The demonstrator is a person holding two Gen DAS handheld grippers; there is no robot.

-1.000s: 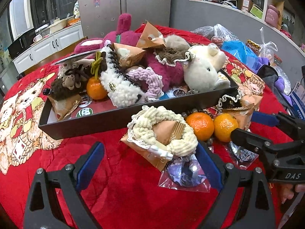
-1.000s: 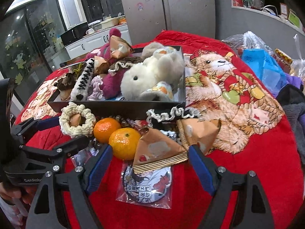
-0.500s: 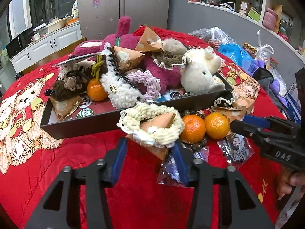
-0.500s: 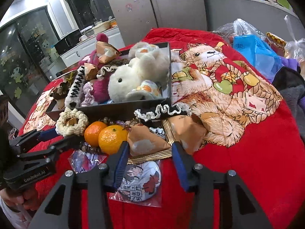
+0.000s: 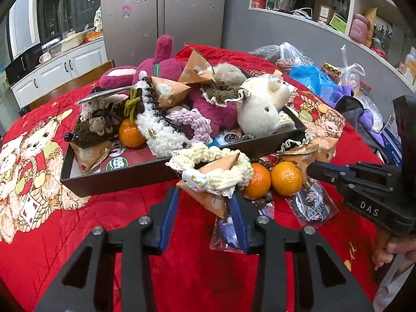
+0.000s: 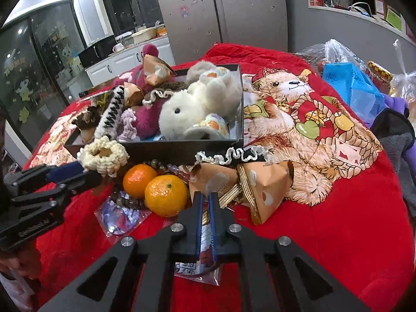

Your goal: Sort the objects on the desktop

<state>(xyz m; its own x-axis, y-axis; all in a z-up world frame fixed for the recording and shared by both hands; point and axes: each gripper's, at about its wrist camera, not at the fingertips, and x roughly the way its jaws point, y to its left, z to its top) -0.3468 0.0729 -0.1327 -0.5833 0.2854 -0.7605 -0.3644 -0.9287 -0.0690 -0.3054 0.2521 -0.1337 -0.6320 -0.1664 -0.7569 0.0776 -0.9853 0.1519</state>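
A black tray (image 5: 109, 179) holds plush toys, scrunchies, a hair claw, an orange and paper snack packets. In front of it lie a cream scrunchie (image 5: 215, 166) over a tan triangular packet (image 5: 208, 197), two oranges (image 5: 283, 178) and bagged badges. My left gripper (image 5: 205, 208) is shut on the tan packet carrying the scrunchie. My right gripper (image 6: 205, 208) is shut on the striped edge of another tan packet (image 6: 213, 182) beside the oranges (image 6: 166, 195). Each gripper shows in the other's view.
A red bear-print cloth (image 6: 312, 130) covers the table. A second tan packet (image 6: 262, 189) and a black lace scrunchie (image 6: 234, 156) lie right of my right gripper. Bags and a blue pack (image 6: 356, 88) crowd the far right edge.
Both grippers have closed from wide open: the left onto the packet under the cream scrunchie, the right onto the striped-edged packet. Both views pulled back slightly.
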